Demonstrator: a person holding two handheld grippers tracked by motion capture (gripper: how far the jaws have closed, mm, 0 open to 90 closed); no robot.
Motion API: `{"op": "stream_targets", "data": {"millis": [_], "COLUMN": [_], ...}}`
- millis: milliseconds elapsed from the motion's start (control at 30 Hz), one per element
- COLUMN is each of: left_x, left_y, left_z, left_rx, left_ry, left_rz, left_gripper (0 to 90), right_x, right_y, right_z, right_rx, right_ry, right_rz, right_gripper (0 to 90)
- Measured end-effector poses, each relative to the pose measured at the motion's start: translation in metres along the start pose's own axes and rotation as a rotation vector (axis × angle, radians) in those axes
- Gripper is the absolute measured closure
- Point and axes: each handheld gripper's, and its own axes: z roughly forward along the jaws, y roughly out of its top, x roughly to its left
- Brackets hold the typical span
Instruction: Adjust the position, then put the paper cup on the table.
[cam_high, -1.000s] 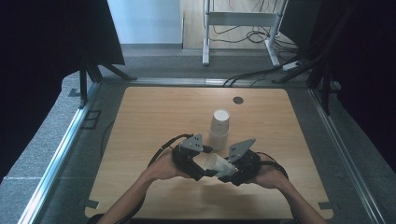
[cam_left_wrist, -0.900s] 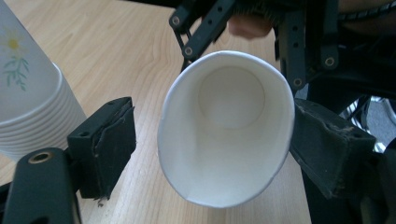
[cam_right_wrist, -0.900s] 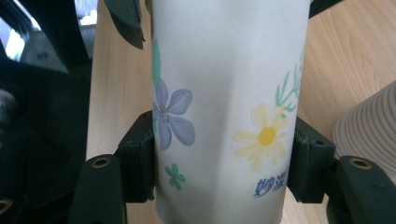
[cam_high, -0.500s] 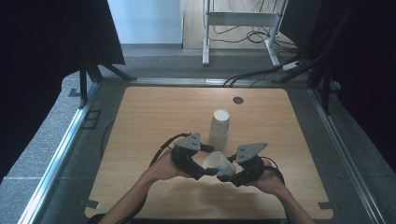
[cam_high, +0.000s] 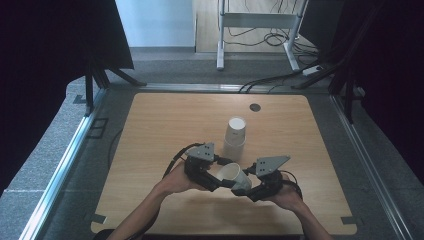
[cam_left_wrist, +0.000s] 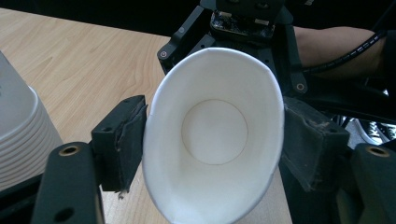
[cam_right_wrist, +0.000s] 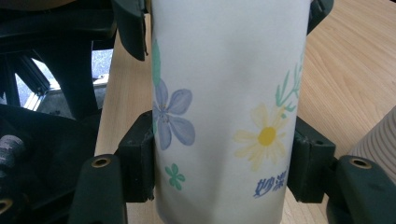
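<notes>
The white paper cup printed with flowers (cam_high: 234, 176) lies on its side above the light wooden table (cam_high: 165, 125), just in front of the upside-down stack of white paper cups (cam_high: 234, 138). The right gripper (cam_high: 243, 189) pinches its body. Its mouth faces the left gripper (cam_high: 218, 181), whose jaws have just been closing on the rim, now squeezed oval.

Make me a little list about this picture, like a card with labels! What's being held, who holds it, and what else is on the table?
held thing: paper cup, white inside, flowers outside, lying sideways
right gripper: shut on the cup's body
left gripper: jaws just been closing, pads pressing the cup's rim into an oval
nearby: stack of cups, upside down, just behind the grippers
surface: wooden table
</notes>
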Motion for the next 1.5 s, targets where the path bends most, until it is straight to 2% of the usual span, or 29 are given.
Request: {"op": "stream_targets", "data": {"millis": [867,900,933,967,1100,1200,1267,1333,1500], "left_x": [-0.0025,-0.0027,-0.0029,-0.0033,-0.0042,-0.0043,-0.0039,-0.0031,-0.0025], "left_y": [0.0005,0.0007,0.001,0.0016,0.0037,0.0057,0.0065,0.0069,0.0071], "left_z": [0.0001,0.0002,0.0003,0.0004,0.0003,-0.0014,-0.0022,-0.0029,-0.0027], "left_rx": [0.021,0.023,0.025,0.027,0.043,0.057,0.07,0.082,0.124], "left_ry": [0.013,0.013,0.012,0.012,0.024,0.043,0.054,0.066,0.095], "left_rz": [0.033,0.034,0.035,0.04,0.051,0.054,0.058,0.057,0.061], "left_gripper": [35.3,35.3,35.3,35.3,35.3,35.2,35.1,35.1,34.8], "right_x": [-0.0024,-0.0026,-0.0026,-0.0032,-0.0042,-0.0047,-0.0058,-0.0062,-0.0049], "right_y": [-0.0014,-0.0017,-0.0017,-0.0018,-0.0016,-0.0019,-0.0024,-0.0025,-0.0031], "right_z": [0.0022,0.0026,0.0026,0.0034,0.0045,0.0039,0.003,0.0028,0.0045], "right_rx": [0.015,0.019,0.019,0.026,0.045,0.052,0.079,0.084,0.135], "right_ry": [0.011,0.006,0.006,-0.004,-0.036,-0.052,-0.081,-0.081,-0.123], "right_rz": [-0.006,0.0,0.0,0.001,0.015,0.028,0.038,0.041,0.027], "right_gripper": [35.3,31.5,31.5,24.8,12.3,12.0,7.1,5.8,2.5]}}
